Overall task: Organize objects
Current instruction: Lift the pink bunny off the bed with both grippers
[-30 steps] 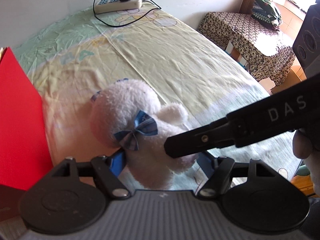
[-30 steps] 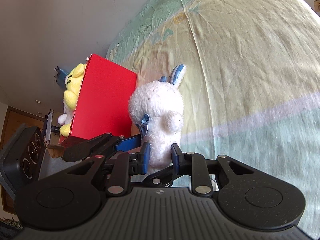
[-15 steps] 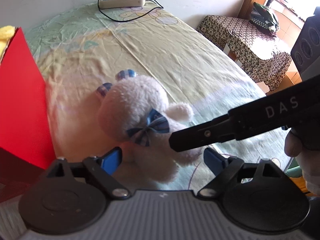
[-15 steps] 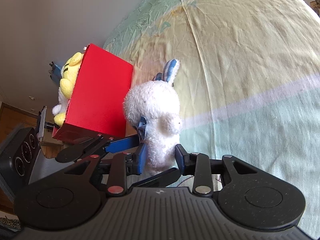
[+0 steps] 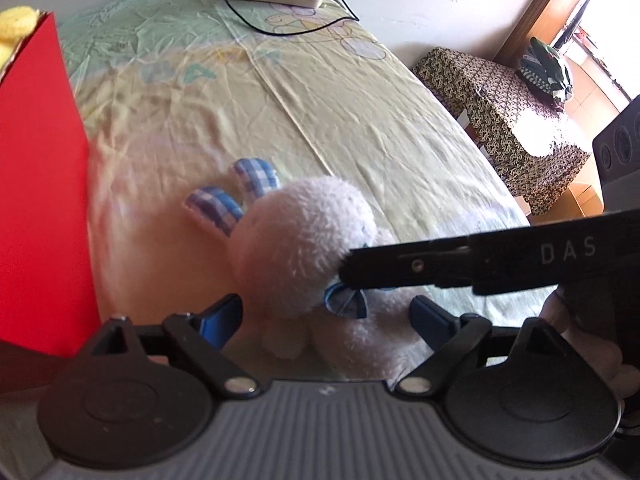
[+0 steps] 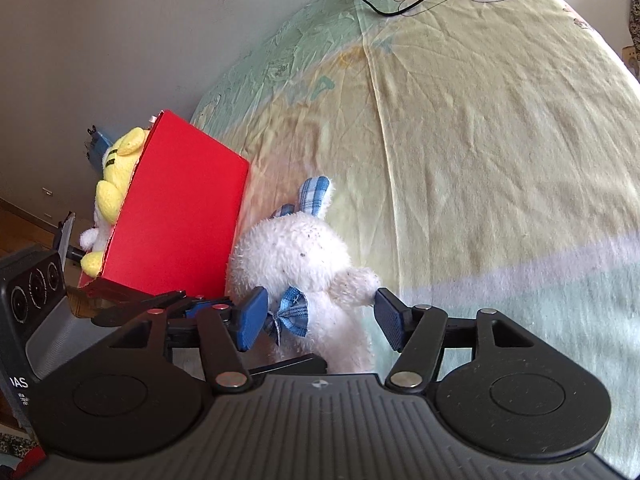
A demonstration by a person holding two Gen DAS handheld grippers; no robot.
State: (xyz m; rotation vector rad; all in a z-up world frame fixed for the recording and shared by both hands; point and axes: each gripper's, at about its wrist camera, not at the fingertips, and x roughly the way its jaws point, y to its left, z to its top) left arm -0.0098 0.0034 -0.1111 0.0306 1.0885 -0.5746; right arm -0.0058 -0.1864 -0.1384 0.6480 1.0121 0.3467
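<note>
The white plush rabbit (image 5: 304, 248) lies on the bedsheet (image 5: 360, 112) between the 2 spread fingers of the left gripper (image 5: 326, 314), which stands wide open and grips nothing. The right gripper (image 6: 320, 316) is also wide open, its blue pads (image 6: 250, 318) on either side of the rabbit's body without pinching it. Left of both grippers stands the red box (image 6: 180, 216), a yellow plush toy (image 6: 116, 164) inside it.
</note>
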